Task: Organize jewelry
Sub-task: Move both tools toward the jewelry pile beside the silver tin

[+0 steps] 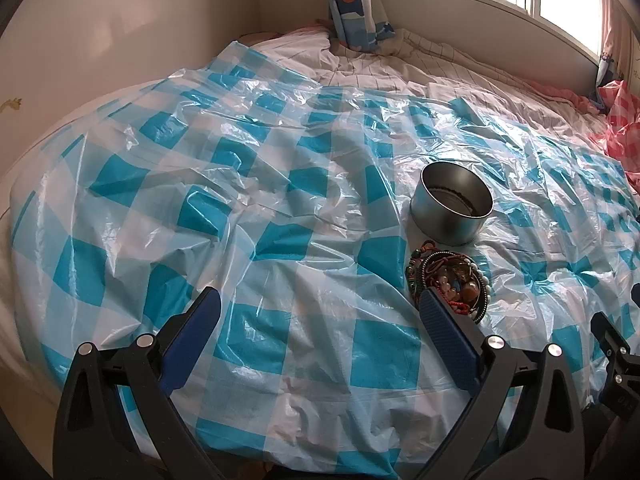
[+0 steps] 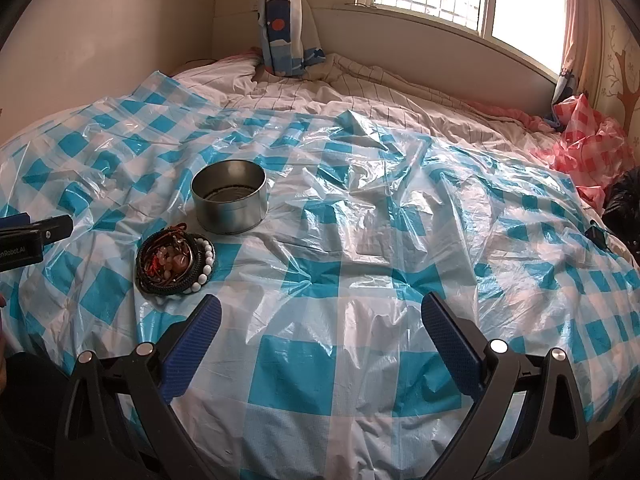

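Left gripper (image 1: 320, 316): spread wide, empty. Bracelet pile (image 2: 176, 266) lies on the checked sheet (image 2: 360, 280), just beside the empty tin (image 2: 229, 202). Right gripper (image 2: 320, 316): spread, empty. Step: pre-grasp. Next, probably close on one bracelet and transfer it to the tin.

A bed (image 2: 400, 92) carried a blue-checked plastic sheet (image 2: 360, 240) (crinkled), on which sat a round tin (image 2: 229, 208) beside a bracelet pile (image 2: 176, 264).
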The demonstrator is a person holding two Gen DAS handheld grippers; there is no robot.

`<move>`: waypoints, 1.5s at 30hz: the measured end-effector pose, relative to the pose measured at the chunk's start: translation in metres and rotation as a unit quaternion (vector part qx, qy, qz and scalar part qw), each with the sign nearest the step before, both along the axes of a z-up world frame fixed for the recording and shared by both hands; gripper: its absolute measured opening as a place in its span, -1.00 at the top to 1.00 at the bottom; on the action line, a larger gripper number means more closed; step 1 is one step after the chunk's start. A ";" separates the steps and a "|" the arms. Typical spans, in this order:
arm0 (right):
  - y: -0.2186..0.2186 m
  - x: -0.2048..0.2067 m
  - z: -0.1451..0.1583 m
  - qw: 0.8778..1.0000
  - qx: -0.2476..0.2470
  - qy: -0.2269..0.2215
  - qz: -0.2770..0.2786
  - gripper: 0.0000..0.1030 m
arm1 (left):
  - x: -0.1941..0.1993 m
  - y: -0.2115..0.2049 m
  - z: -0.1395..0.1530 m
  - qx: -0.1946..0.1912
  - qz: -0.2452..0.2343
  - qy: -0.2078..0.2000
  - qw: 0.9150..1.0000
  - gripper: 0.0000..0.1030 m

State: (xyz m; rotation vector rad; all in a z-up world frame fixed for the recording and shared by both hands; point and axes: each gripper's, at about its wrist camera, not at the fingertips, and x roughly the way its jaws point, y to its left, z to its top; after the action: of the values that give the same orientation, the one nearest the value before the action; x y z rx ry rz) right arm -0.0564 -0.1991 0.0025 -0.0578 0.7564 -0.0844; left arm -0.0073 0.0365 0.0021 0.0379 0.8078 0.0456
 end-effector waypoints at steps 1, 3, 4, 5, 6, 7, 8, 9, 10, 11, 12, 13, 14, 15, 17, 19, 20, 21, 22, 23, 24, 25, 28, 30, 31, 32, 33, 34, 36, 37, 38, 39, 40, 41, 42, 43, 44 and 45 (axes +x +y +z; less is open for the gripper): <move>0.000 0.000 0.000 1.000 0.000 0.000 0.000 -0.86 | 0.000 0.000 0.000 -0.001 0.000 0.000 1.000 -0.85; 0.000 0.000 0.000 1.000 -0.001 0.000 0.000 -0.86 | 0.000 0.000 0.000 0.001 0.001 0.000 1.000 -0.85; 0.000 0.000 0.000 1.000 -0.001 0.000 0.000 -0.86 | 0.000 0.000 0.000 0.001 0.001 0.000 1.000 -0.85; 0.000 0.000 0.000 1.000 0.000 0.000 0.000 -0.86 | 0.000 0.000 0.000 0.000 0.001 0.000 1.000 -0.85; 0.000 0.000 0.000 1.000 0.000 0.000 0.000 -0.86 | 0.000 0.000 0.000 0.000 0.001 0.000 1.000 -0.85; 0.000 0.000 0.000 1.000 0.000 0.000 0.000 -0.86 | 0.000 -0.001 0.000 -0.001 0.001 0.000 1.000 -0.85; 0.000 0.000 0.000 1.000 0.000 0.001 0.000 -0.86 | 0.000 0.000 0.001 0.000 0.001 0.000 1.000 -0.85; 0.000 0.000 0.000 1.000 0.000 0.001 0.000 -0.86 | 0.000 -0.001 0.000 0.000 0.001 0.000 1.000 -0.85; 0.000 0.000 0.000 1.000 0.000 0.002 0.000 -0.86 | 0.000 0.000 0.001 0.000 0.001 0.000 1.000 -0.85; 0.000 0.000 0.000 1.000 0.000 0.002 0.000 -0.86 | 0.001 0.000 0.001 0.001 0.001 0.000 1.000 -0.85; 0.000 0.000 0.000 1.000 0.000 0.002 0.000 -0.86 | 0.000 0.000 0.001 0.001 0.001 0.000 1.000 -0.85; 0.000 0.001 0.000 1.000 0.000 0.002 0.000 -0.86 | 0.001 0.000 0.001 0.001 0.001 0.000 1.000 -0.85; 0.000 0.001 0.000 1.000 0.000 0.002 0.000 -0.86 | 0.001 0.000 0.001 0.000 0.001 0.000 1.000 -0.85; 0.000 0.001 0.000 1.000 0.000 0.002 0.000 -0.86 | 0.001 0.000 0.001 0.000 0.001 0.000 1.000 -0.85; 0.000 0.001 0.000 1.000 0.000 0.003 0.000 -0.86 | 0.001 0.000 0.001 0.000 0.001 0.001 1.000 -0.85; 0.000 0.001 0.000 1.000 0.000 0.003 0.000 -0.86 | 0.001 0.000 0.001 0.000 0.001 0.001 1.000 -0.85; 0.000 0.001 0.000 1.000 0.000 0.003 0.000 -0.86 | 0.000 -0.001 0.000 0.001 -0.001 0.001 1.000 -0.85; 0.000 0.001 0.000 1.000 0.000 0.003 -0.001 -0.86 | 0.000 -0.002 -0.001 0.002 -0.005 0.002 1.000 -0.85; 0.000 0.001 0.000 1.000 0.000 0.004 -0.003 -0.86 | -0.001 -0.005 -0.002 0.004 -0.010 0.004 1.000 -0.85; -0.001 0.001 -0.001 1.000 0.000 0.005 -0.003 -0.86 | -0.002 -0.009 -0.002 0.005 -0.023 0.007 1.000 -0.85; -0.001 0.001 -0.001 1.000 0.001 0.005 -0.002 -0.86 | -0.002 -0.012 -0.003 0.007 -0.033 0.008 0.999 -0.85; -0.001 0.001 -0.001 1.000 0.001 0.005 -0.003 -0.86 | -0.003 -0.015 -0.004 0.011 -0.042 0.009 0.999 -0.85; -0.002 0.002 -0.001 1.000 0.003 0.004 -0.003 -0.86 | -0.006 -0.025 -0.003 0.027 -0.068 0.011 0.997 -0.85; -0.003 0.002 -0.003 1.000 0.010 0.006 -0.002 -0.86 | -0.006 -0.030 -0.001 0.032 -0.082 0.011 0.996 -0.85; -0.003 0.003 -0.003 1.000 0.014 0.007 -0.003 -0.86 | -0.005 -0.027 0.002 0.031 -0.087 0.012 0.996 -0.85; -0.005 0.003 -0.004 1.000 0.020 0.008 -0.003 -0.86 | -0.004 -0.029 0.003 0.030 -0.091 0.011 0.995 -0.85; -0.005 0.003 -0.004 1.000 0.023 0.008 -0.004 -0.86 | -0.005 -0.033 0.003 0.028 -0.097 0.008 0.995 -0.85; -0.006 0.002 -0.004 1.000 0.026 0.007 -0.004 -0.86 | -0.001 -0.032 0.004 0.028 -0.100 0.010 0.995 -0.85; -0.007 0.002 -0.004 0.999 0.031 0.007 -0.005 -0.86 | 0.001 -0.038 0.002 0.034 -0.108 0.011 0.994 -0.85; -0.007 0.002 -0.003 0.999 0.031 0.007 -0.004 -0.86 | 0.003 -0.043 0.000 0.040 -0.114 0.012 0.993 -0.85; -0.008 0.003 -0.002 0.999 0.032 0.007 -0.004 -0.86 | 0.006 -0.048 -0.003 0.048 -0.120 0.016 0.992 -0.85; -0.007 0.002 -0.003 0.999 0.032 0.007 -0.003 -0.86 | 0.010 -0.051 -0.007 0.054 -0.124 0.021 0.991 -0.85; -0.007 0.003 -0.003 0.999 0.031 0.007 -0.004 -0.86 | 0.014 -0.054 -0.010 0.059 -0.129 0.027 0.989 -0.80; -0.007 0.003 -0.002 0.999 0.032 0.006 -0.003 -0.86 | 0.017 -0.059 -0.015 0.061 -0.134 0.036 0.988 -0.75; -0.008 0.003 -0.002 0.999 0.033 0.006 -0.003 -0.86 | 0.021 -0.059 -0.018 0.058 -0.137 0.044 0.988 -0.63; -0.008 0.003 -0.002 0.999 0.035 0.005 -0.002 -0.86 | 0.026 -0.058 -0.021 0.052 -0.137 0.052 0.988 -0.54; -0.008 0.002 -0.001 0.999 0.037 0.005 -0.002 -0.86 | 0.030 -0.056 -0.024 0.043 -0.136 0.059 0.988 -0.51; -0.008 0.002 -0.001 0.999 0.039 0.004 -0.002 -0.86 | 0.035 -0.053 -0.026 0.032 -0.132 0.065 0.989 -0.42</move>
State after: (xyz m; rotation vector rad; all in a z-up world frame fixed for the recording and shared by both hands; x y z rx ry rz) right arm -0.0541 -0.2072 0.0017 0.0177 0.7673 -0.0590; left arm 0.0280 -0.0169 -0.0243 0.2101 0.9256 -0.1822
